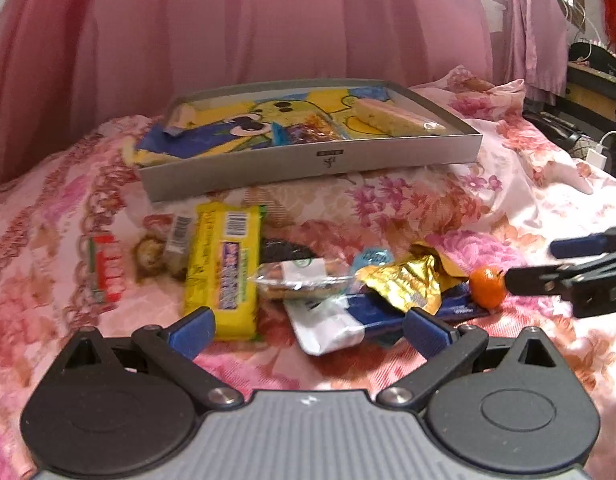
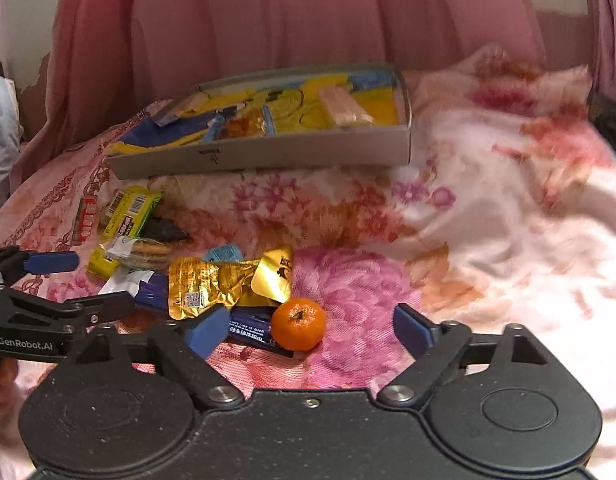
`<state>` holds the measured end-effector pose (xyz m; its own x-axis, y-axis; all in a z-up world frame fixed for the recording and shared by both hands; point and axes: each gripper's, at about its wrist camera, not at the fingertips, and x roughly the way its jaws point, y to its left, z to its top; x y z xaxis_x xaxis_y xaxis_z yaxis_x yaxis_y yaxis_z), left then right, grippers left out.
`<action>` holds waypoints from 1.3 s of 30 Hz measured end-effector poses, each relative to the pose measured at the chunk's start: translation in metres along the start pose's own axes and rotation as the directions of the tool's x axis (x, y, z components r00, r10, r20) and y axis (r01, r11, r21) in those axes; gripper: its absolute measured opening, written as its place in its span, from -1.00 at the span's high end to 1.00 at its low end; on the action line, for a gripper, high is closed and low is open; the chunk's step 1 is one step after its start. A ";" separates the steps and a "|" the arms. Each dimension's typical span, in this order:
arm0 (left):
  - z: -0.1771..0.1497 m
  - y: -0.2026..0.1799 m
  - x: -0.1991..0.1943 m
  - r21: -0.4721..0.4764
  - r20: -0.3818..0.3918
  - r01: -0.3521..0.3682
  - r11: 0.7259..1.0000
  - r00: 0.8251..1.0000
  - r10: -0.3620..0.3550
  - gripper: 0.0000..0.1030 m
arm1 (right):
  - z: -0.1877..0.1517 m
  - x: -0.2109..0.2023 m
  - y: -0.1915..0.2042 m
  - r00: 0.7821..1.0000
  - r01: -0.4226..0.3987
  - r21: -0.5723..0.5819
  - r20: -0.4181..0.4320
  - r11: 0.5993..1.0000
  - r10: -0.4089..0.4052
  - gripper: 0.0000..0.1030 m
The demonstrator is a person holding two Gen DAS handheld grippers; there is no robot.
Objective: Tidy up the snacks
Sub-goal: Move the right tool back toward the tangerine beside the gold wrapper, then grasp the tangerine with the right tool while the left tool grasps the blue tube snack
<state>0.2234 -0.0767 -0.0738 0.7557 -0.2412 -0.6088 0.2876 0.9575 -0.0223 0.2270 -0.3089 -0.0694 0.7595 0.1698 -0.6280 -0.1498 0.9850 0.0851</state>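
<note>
Left wrist view: the left gripper (image 1: 308, 330) hangs with jaws spread wide and empty above the floral bedspread (image 1: 387, 200), over a heap of snacks with a yellow bar (image 1: 224, 268) and a gold foil pack (image 1: 403, 284). A grey box (image 1: 308, 160) sits behind the heap.

Right wrist view: the right gripper (image 2: 309, 330) is also wide open, holding nothing, with a small orange (image 2: 298, 324) lying between its blue pads (image 2: 206, 330).
</note>
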 end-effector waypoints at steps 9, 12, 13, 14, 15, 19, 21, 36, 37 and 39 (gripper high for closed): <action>0.007 -0.006 0.026 0.041 -0.026 0.136 0.990 0.991 -0.135 -0.99 | -0.003 0.032 0.001 0.998 -0.034 0.028 -0.058 0.999 0.035 0.21; 0.007 -0.009 0.027 0.082 -0.045 0.176 0.981 0.984 -0.173 -0.99 | -0.003 0.033 0.000 0.997 -0.040 0.040 -0.063 0.998 0.043 0.25; 0.006 -0.010 0.026 0.096 -0.054 0.187 0.978 0.982 -0.183 -0.99 | -0.003 0.032 0.000 0.997 -0.040 0.040 -0.065 0.998 0.042 0.25; 0.005 -0.011 0.025 0.109 -0.063 0.193 0.975 0.980 -0.187 -0.99 | -0.002 0.032 0.000 0.997 -0.038 0.040 -0.067 0.998 0.041 0.25; 0.005 -0.011 0.025 0.121 -0.075 0.201 0.972 0.978 -0.193 -0.99 | -0.002 0.031 0.000 0.997 -0.037 0.040 -0.070 0.998 0.040 0.25; 0.003 -0.011 0.021 0.150 -0.157 0.270 0.951 0.956 -0.247 -0.99 | 0.000 0.027 -0.001 0.995 -0.033 0.036 -0.088 0.999 0.036 0.25; 0.003 -0.011 0.018 0.165 -0.191 0.306 0.938 0.943 -0.274 -0.99 | 0.001 0.024 -0.002 0.995 -0.032 0.026 -0.091 0.999 0.034 0.25; 0.019 -0.035 0.040 0.279 -0.277 0.356 0.892 0.919 -0.281 -0.58 | 0.001 0.011 -0.012 0.995 -0.025 -0.007 -0.097 1.000 0.024 0.25; 0.019 -0.035 0.039 0.275 -0.281 0.358 0.892 0.917 -0.282 -0.50 | 0.001 0.011 -0.013 0.995 -0.027 -0.001 -0.098 1.000 0.027 0.25; 0.019 -0.035 0.037 0.261 -0.289 0.354 0.898 0.916 -0.277 -0.41 | 0.001 0.011 -0.014 0.995 -0.029 -0.001 -0.099 1.000 0.028 0.25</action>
<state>0.2527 -0.1223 -0.0804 0.4425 -0.4405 -0.7811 0.6794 0.7332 -0.0286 0.2382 -0.3204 -0.0769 0.6883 0.1938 -0.6990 -0.1723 0.9797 0.1019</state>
